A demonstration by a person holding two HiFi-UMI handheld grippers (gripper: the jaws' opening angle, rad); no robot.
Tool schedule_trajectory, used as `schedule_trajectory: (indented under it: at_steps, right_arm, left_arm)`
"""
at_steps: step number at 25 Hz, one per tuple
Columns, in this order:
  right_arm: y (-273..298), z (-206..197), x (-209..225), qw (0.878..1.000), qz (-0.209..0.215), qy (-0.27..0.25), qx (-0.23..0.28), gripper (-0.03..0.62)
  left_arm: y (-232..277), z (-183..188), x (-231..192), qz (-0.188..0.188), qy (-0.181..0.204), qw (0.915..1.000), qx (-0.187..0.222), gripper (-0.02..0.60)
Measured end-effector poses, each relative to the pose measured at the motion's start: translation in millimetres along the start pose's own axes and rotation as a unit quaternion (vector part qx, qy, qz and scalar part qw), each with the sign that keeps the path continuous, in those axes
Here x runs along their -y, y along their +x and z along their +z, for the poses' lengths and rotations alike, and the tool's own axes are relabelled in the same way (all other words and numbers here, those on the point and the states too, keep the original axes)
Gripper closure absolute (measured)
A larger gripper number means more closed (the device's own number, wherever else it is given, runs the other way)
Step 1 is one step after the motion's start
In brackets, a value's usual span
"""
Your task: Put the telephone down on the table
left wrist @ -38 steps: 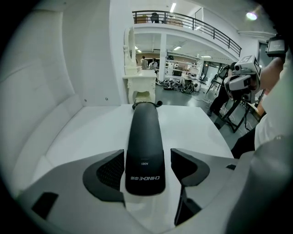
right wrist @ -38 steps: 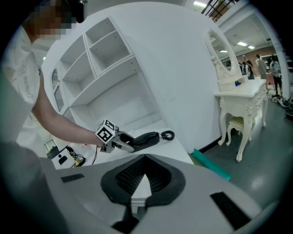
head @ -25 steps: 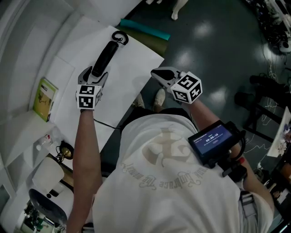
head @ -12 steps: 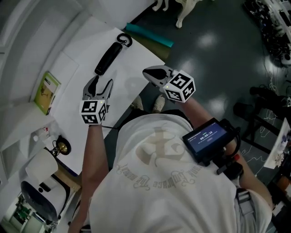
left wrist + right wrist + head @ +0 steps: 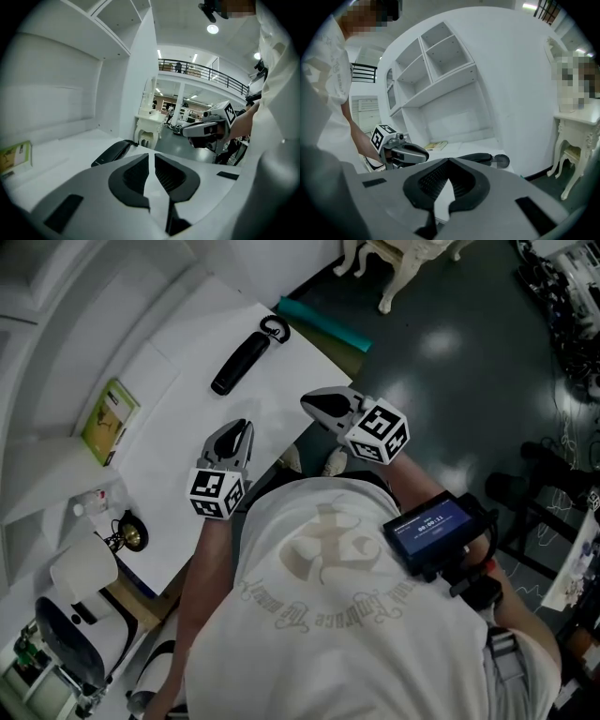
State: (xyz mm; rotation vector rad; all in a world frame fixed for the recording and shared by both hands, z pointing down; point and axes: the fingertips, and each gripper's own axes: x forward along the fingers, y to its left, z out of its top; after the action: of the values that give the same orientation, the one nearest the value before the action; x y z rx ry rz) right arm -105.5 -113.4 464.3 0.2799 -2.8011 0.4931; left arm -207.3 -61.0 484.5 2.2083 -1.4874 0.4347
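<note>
The black telephone handset (image 5: 241, 364) lies flat on the white table (image 5: 178, 451), its coiled cord end toward the far corner. It also shows in the left gripper view (image 5: 111, 152) and the right gripper view (image 5: 478, 158). My left gripper (image 5: 236, 427) hovers over the table well short of the handset. Its jaws (image 5: 151, 157) are closing, a thin slit still between the pads and nothing in it. My right gripper (image 5: 319, 401) hangs just off the table's near edge, shut and empty (image 5: 449, 161).
A green and yellow booklet (image 5: 109, 420) lies at the table's left side by the white shelf unit. A teal mat (image 5: 323, 322) lies on the floor past the far corner, near the white carved furniture legs (image 5: 394, 259). Dark floor is to the right.
The left gripper has drawn back from the handset toward the person, and its wide jaws have narrowed to a slit. The handset stays lying on the table. The right gripper barely moved.
</note>
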Motion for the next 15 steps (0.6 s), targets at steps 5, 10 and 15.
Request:
schedule_trajectory:
  at_steps: [5, 10, 15]
  right_arm:
    - [-2.9, -4.0, -1.5, 1.000, -0.003, 0.006, 0.003, 0.579]
    - [-4.3, -4.8, -0.2, 1.000, -0.005, 0.010, 0.004, 0.579]
    - [-1.6, -3.7, -0.8, 1.000, -0.004, 0.010, 0.007, 0.579]
  left_arm:
    - [-0.9, -3.3, 9.9, -0.011, -0.009, 0.9999, 0.003, 0.569]
    - [0.1, -2.1, 12.1, -0.018, -0.010, 0.9998, 0.001, 0.569]
    - [0.5, -2.6, 8.1, -0.018, -0.009, 0.9998, -0.001, 0.569]
